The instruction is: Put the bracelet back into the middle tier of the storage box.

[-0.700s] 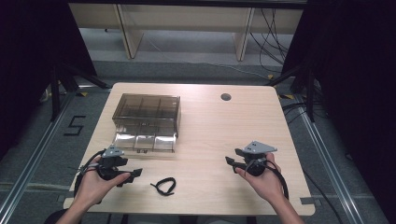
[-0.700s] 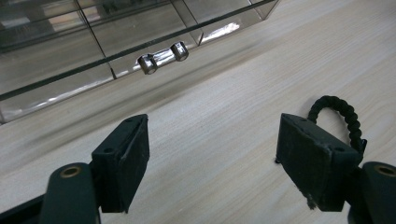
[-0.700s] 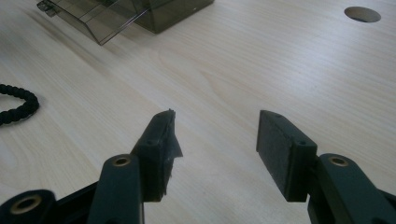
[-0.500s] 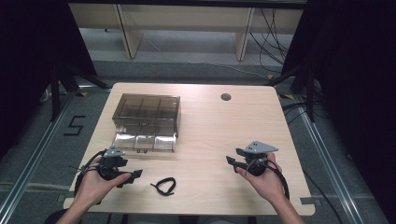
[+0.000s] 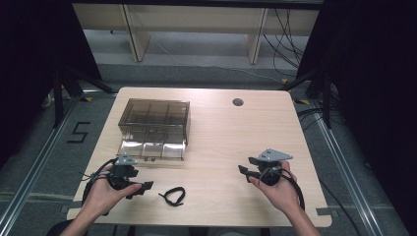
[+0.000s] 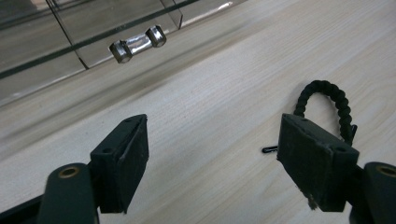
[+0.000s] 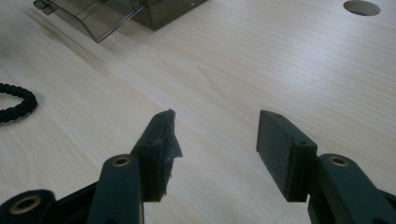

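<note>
A black braided loop [image 5: 172, 195] lies on the wooden table [image 5: 221, 132] near its front edge. My left gripper [image 5: 142, 189] rests just left of it, held in a hand, jaws open and empty. In the left gripper view the braided loop [image 6: 327, 100] lies beyond the right fingertip of the left gripper [image 6: 212, 135], partly hidden by it. My right gripper [image 5: 246, 164] sits at the front right, also open and empty. In the right gripper view the right gripper [image 7: 215, 126] faces bare wood, with the braided loop [image 7: 16, 105] at the far left.
A smoky clear plastic box [image 5: 155, 118] with several compartments stands at the table's left, its lid [image 5: 152, 149] folded down toward me, with a metal latch [image 6: 137, 42]. A round cable hole [image 5: 238, 102] is at the back right. Dark floor surrounds the table.
</note>
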Demonstrator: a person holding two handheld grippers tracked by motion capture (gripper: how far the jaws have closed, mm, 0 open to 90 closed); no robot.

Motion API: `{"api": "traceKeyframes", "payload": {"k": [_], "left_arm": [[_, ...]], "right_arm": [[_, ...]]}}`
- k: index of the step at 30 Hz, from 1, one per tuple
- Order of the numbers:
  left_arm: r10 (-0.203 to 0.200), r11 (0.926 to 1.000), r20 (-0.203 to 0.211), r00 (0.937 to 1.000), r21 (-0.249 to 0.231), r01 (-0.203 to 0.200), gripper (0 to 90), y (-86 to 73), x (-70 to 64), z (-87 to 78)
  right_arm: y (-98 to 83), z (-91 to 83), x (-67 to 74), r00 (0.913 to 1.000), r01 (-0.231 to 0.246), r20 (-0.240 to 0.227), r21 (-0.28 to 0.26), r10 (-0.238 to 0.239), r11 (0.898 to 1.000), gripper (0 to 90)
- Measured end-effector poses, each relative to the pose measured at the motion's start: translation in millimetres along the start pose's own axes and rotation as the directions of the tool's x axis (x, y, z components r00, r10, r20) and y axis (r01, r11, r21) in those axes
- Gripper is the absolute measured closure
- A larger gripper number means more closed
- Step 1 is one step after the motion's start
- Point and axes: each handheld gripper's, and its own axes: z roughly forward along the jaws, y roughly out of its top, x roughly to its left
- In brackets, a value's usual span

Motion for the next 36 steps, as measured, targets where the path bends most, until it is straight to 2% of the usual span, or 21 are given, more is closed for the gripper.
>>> {"api": "traceKeyframes", "payload": {"k": [1,2,4,5,8,10,12,13,15,17,20,23,24,26,28,30,31,32,33,34,36], "left_arm": [[0.008,1.0,-0.002,1.0,0.002,-0.008,25.0,1.7,-0.6,-0.8],[0.019,0.9997,0.011,0.9998,0.018,-0.019,25.1,3.9,-1.8,-2.5],[0.028,0.9989,0.01,0.9996,0.038,-0.028,25.6,6.9,-4.1,-2.9],[0.038,0.9976,0.014,0.9992,0.057,-0.038,25.9,8.4,-4.9,-2.6],[0.044,0.9938,0.018,0.9989,0.101,-0.045,28.1,12.9,-7.5,-1.5],[0.045,0.9905,0.016,0.9989,0.129,-0.047,31.5,17.4,-8.7,-2.3],[0.065,0.986,0.023,0.9977,0.152,-0.067,33.4,21.8,-10.3,-2.8],[0.077,0.9824,0.021,0.9968,0.169,-0.08,35.0,24.2,-11.3,-2.8],[0.101,0.9769,0.007,0.9949,0.188,-0.101,38.3,28.7,-13.8,-1.6],[0.118,0.9726,0.011,0.993,0.2,-0.118,41.5,32.5,-16.4,0.6],[0.112,0.9671,0.031,0.9932,0.227,-0.116,46.6,35.9,-20.7,5.6],[0.119,0.9583,0.058,0.9912,0.255,-0.13,50.2,38.0,-24.3,11.2],[0.117,0.9581,0.069,0.9907,0.255,-0.131,50.3,39.0,-26.5,14.1],[0.11,0.9556,0.073,0.9912,0.266,-0.126,51.4,41.1,-31.2,17.7],[0.129,0.9496,0.084,0.9881,0.277,-0.147,53.1,43.7,-34.7,21.8],[0.124,0.9467,0.089,0.9882,0.288,-0.145,54.4,45.5,-39.8,26.2],[0.132,0.9426,0.09,0.9871,0.297,-0.154,55.0,46.7,-41.9,28.3],[0.16,0.9317,0.096,0.9824,0.314,-0.183,55.7,48.5,-42.4,29.9],[0.158,0.9264,0.102,0.9822,0.329,-0.183,56.7,49.2,-44.5,32.0],[0.175,0.9141,0.11,0.9784,0.351,-0.203,57.9,50.7,-45.2,33.6],[0.179,0.9039,0.121,0.9764,0.372,-0.212,59.5,51.7,-47.8,38.2]], "right_arm": [[0.1,-0.4,0.4,1.0,-0.004,0.002,0.0,0.004,1.0,47.7],[-0.3,-1.4,3.0,0.9994,-0.035,0.007,0.008,0.035,0.999,47.7],[-0.8,-1.1,2.7,0.9995,-0.03,0.005,0.007,0.03,1.0,47.6],[-1.0,0.2,0.1,1.0,-0.009,-0.002,0.001,0.009,1.0,47.5],[-1.8,0.5,1.5,0.9997,-0.022,-0.003,0.019,0.022,1.0,47.3],[-1.5,0.7,0.3,0.9999,-0.012,-0.001,0.019,0.012,1.0,47.2],[-1.3,0.7,0.4,0.9999,-0.012,-0.002,0.017,0.012,1.0,47.2],[-1.3,-0.1,3.2,0.9989,-0.046,-0.006,0.028,0.046,0.999,47.2],[-1.5,0.9,2.3,0.9993,-0.034,-0.012,0.026,0.035,0.999,47.1],[-1.6,1.4,1.9,0.9996,-0.026,-0.013,0.029,0.027,0.999,47.0],[-1.9,1.9,2.7,0.9997,-0.023,-0.008,0.024,0.023,0.999,46.9],[-2.0,2.4,2.5,0.9998,-0.018,-0.005,0.021,0.018,1.0,46.8],[-2.2,2.6,2.3,0.9998,-0.019,-0.005,0.021,0.019,1.0,46.8],[-1.8,1.9,0.5,0.9999,-0.009,-0.007,0.03,0.01,1.0,46.8],[-1.8,1.3,2.7,0.9994,-0.033,-0.009,0.034,0.033,0.999,46.7],[-1.8,1.3,2.0,0.9998,-0.02,-0.008,0.029,0.021,0.999,46.6],[-2.2,2.0,2.0,0.9999,-0.015,-0.005,0.021,0.016,1.0,46.6],[-2.3,2.0,2.0,0.9999,-0.015,-0.006,0.023,0.015,1.0,46.6],[-2.4,2.0,2.4,0.9998,-0.019,-0.006,0.024,0.019,1.0,46.5],[-2.3,2.2,2.4,0.9998,-0.02,-0.008,0.025,0.02,0.999,46.4],[-2.3,2.7,0.7,0.9999,-0.005,-0.009,0.023,0.005,1.0,46.2]]}}
